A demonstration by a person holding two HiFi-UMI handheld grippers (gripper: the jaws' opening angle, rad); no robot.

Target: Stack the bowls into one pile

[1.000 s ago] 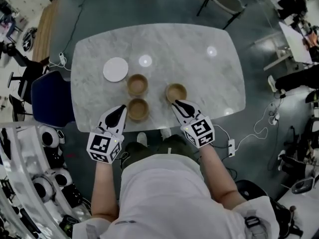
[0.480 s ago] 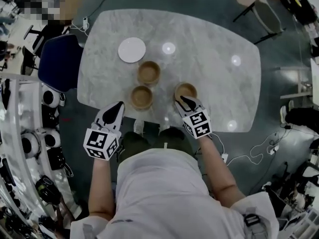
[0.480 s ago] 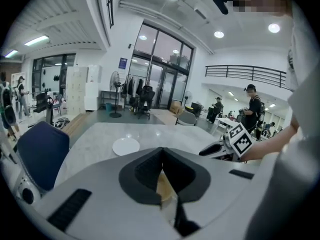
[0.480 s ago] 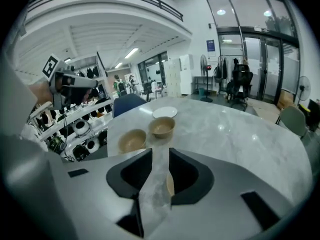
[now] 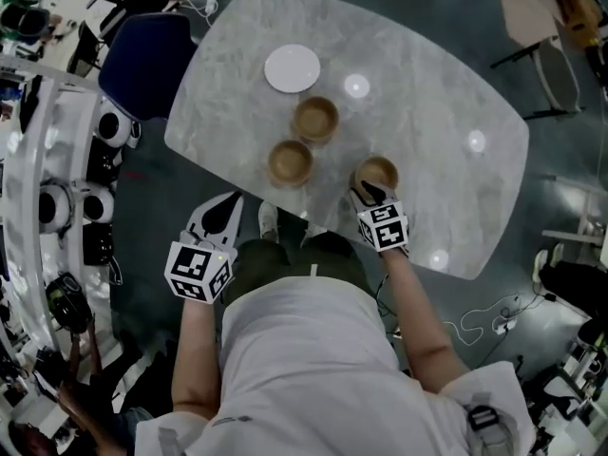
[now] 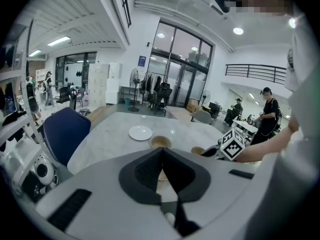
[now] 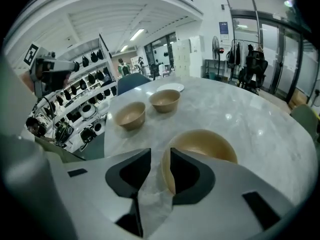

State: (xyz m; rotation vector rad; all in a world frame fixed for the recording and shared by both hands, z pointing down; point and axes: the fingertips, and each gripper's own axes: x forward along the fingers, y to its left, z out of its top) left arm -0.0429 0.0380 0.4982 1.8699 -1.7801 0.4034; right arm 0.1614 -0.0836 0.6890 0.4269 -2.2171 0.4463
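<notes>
Your right gripper [image 5: 365, 193] has dropped to the bowl [image 5: 379, 171] farthest from the white plate [image 5: 292, 67], jaws just opened wide astride its near rim, left gripper [image 5: 224, 209] pressed shut and empty, so this looks like the first pickup: pinch that rim, then lift.

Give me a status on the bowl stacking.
Done: nothing. The right bowl, near bowl and far bowl stand apart on the table, none nested. In hand: the right gripper, whose jaws have just been opening, straddles the right bowl's rim without pinching it. The left gripper is shut, empty, short of the table. Left: grip that bowl, then stack all three.
</notes>
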